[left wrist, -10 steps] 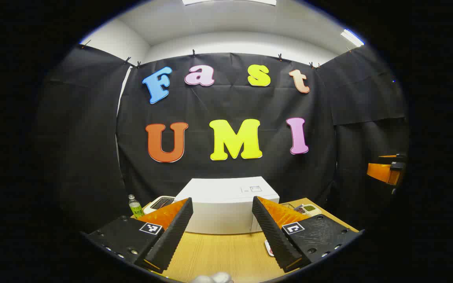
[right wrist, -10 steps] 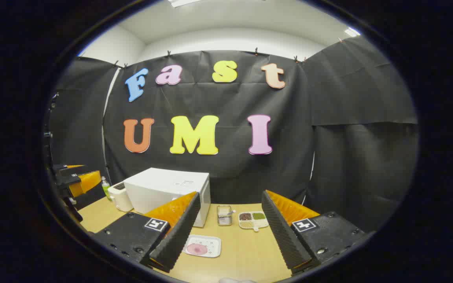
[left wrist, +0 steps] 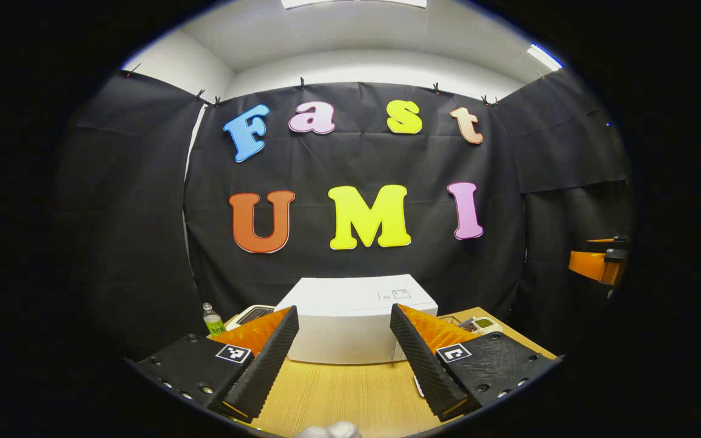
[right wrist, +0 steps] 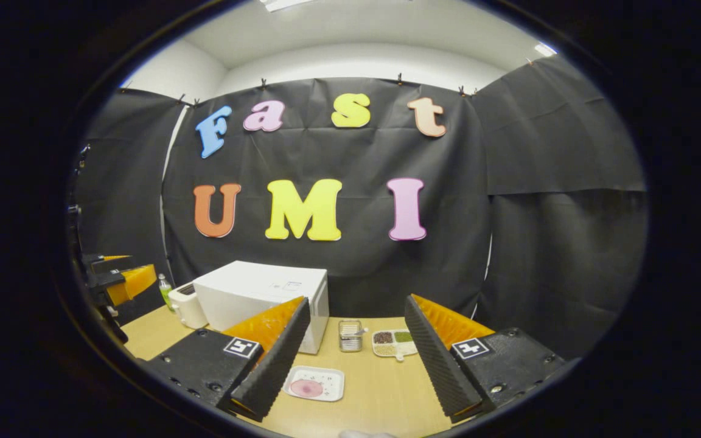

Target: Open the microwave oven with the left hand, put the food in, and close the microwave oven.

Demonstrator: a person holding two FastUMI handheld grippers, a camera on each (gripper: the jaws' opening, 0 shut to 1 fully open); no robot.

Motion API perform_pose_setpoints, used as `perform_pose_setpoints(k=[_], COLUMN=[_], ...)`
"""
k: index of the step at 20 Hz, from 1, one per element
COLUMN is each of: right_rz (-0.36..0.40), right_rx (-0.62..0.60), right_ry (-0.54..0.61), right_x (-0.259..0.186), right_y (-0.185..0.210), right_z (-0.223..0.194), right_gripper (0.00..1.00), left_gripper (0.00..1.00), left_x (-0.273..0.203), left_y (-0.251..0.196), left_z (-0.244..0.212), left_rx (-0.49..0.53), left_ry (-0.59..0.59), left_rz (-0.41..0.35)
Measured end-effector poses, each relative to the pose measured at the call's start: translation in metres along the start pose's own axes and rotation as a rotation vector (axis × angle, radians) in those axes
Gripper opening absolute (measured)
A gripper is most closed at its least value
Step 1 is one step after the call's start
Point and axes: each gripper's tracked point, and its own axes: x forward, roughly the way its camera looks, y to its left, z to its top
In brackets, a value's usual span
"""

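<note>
Task not begun. White microwave oven (left wrist: 356,319) at worktop (left wrist: 350,389) back edge, door seemingly closed. Food plate (right wrist: 315,383) on worktop near front, right of microwave. Left gripper (left wrist: 344,359) and right gripper (right wrist: 356,359): jaws wide apart, empty. Opening, loading, closing all remain.

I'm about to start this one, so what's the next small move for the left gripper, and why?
Probably ease the left gripper forward toward the front of the microwave. Its fingers are open with nothing between them, it hangs short of the microwave over the table, and the door looks closed. The food plate lies untouched on the table, so opening the door comes first.
</note>
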Motion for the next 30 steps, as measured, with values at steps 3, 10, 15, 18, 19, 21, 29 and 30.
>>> perform_pose_setpoints(k=[3,10,15,18,19,21,29,30], right_rz=[0.007,0.001,-0.053,-0.078,-0.085,-0.099,-0.164,-0.169], right_rx=[0.0,0.01,-0.005,-0.026,-0.032,-0.034,-0.047,-0.047], right_ry=[-0.001,-0.01,0.016,0.04,0.048,0.05,0.098,0.103], right_x=[0.003,-0.001,-0.008,-0.014,-0.015,-0.018,-0.025,-0.027], right_y=[0.001,-0.016,-0.036,-0.043,-0.044,-0.049,-0.069,-0.071], right_z=[0.0,0.012,0.013,0.008,0.008,0.008,0.002,0.001], right_gripper=[1.0,1.0,1.0,1.0,1.0,1.0,1.0,1.0], left_gripper=[0.95,0.95,0.95,0.95,0.95,0.96,0.88,0.96], left_x=[0.007,0.043,0.091,0.126,0.138,0.162,0.223,0.227], left_y=[-0.004,-0.051,-0.087,-0.099,-0.103,-0.107,-0.118,-0.12], left_z=[-0.005,-0.036,-0.077,-0.11,-0.122,-0.145,-0.21,-0.213], left_rx=[0.002,-0.017,-0.027,-0.012,-0.021,-0.013,-0.011,-0.007], left_ry=[0.003,0.027,0.048,0.087,0.092,0.129,0.223,0.225], left_rz=[-0.003,-0.084,-0.144,-0.152,-0.157,-0.152,-0.122,-0.128])
